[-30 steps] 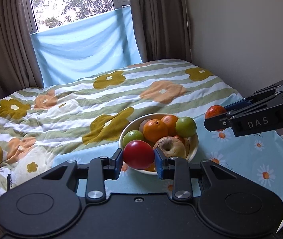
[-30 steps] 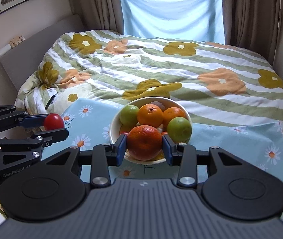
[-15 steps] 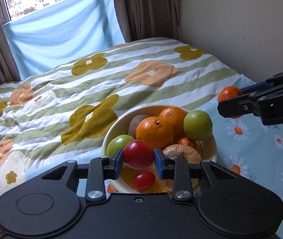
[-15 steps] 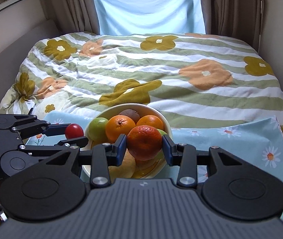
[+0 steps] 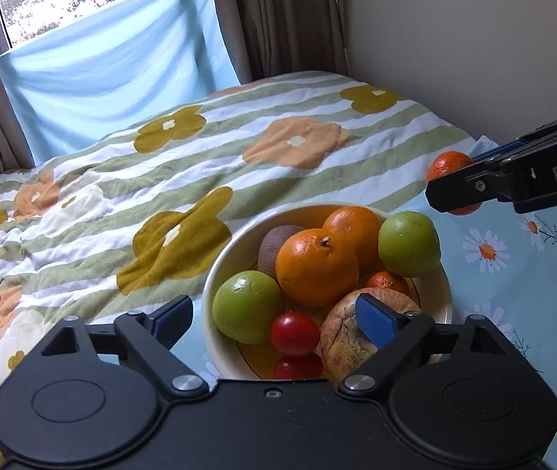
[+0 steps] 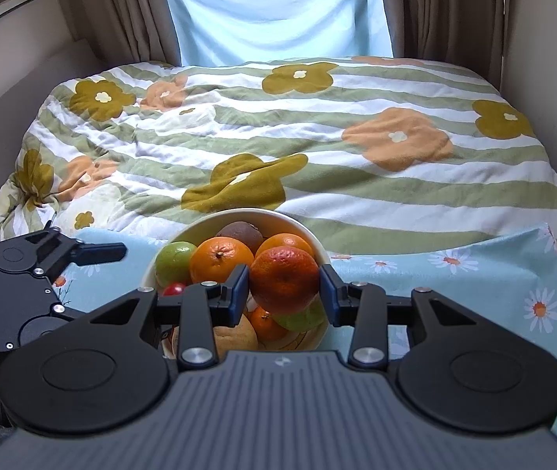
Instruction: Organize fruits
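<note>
Presently, on the bed, atop a daisy-print blue cloth (image 5: pixel 521 274):
- Bowl (image 5: pixel 223 258), cream. Holds two oranges (image 5: pixel 317 266), two green apples (image 5: pixel 247 305), one brown fruit (image 5: pixel 274 243), one small tangerine (image 5: pixel 388 280), one pale mottled apple (image 5: pixel 345 337), two red tomatoes.
- Upper red tomato (image 5: pixel 294 333): lies among the fruit in the bowl, between the spread fingers, touching neither pad.
- Left claw (image 5: pixel 274 319): jaws opening, spread wide, over the bowl's near side.
- Right claw (image 6: pixel 283 289): pinching a reddish orange (image 6: pixel 284 278) between both blue pads, poised above the bowl's right part.
- Striped floral quilt (image 6: pixel 317 137) covers the bed; curtains (image 6: pixel 121 8) and a light blue sheet (image 6: pixel 274 8) behind.
</note>
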Action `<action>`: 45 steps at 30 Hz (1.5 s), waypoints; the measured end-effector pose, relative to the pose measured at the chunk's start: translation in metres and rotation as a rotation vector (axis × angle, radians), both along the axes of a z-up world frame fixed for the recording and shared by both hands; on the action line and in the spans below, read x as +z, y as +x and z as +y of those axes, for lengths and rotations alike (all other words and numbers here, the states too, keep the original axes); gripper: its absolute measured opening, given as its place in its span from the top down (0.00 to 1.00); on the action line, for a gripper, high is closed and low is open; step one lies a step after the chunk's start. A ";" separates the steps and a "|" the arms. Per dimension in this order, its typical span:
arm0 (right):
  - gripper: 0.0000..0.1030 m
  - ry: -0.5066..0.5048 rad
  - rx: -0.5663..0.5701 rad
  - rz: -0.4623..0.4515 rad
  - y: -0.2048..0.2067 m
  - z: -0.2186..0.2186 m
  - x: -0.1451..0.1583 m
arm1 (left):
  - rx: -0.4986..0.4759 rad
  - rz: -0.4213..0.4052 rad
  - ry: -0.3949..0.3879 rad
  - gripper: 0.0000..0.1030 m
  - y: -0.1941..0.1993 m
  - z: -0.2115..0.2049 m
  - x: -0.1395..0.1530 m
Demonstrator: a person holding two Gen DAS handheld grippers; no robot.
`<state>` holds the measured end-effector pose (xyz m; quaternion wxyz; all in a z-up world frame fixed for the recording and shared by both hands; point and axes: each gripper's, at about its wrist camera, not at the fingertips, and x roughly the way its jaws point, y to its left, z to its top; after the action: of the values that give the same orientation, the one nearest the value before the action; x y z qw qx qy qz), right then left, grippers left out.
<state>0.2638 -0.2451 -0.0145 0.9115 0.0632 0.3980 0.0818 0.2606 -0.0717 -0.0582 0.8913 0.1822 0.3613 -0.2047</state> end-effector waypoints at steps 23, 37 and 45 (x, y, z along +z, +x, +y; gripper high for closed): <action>0.47 -0.049 0.133 0.022 0.028 0.035 -0.036 | 0.136 -0.006 -0.042 0.07 -0.018 0.059 0.018; 0.02 -0.093 0.062 -0.089 -0.007 0.034 -0.013 | 0.120 -0.053 -0.081 0.07 -0.036 0.064 0.038; 0.02 -0.097 0.032 -0.172 -0.060 0.024 0.044 | 0.164 -0.154 -0.116 0.07 -0.080 0.061 0.083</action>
<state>0.2043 -0.2215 0.0291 0.9430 0.0054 0.3225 0.0820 0.1809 -0.0103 0.0245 0.9392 0.1155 0.2929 -0.1373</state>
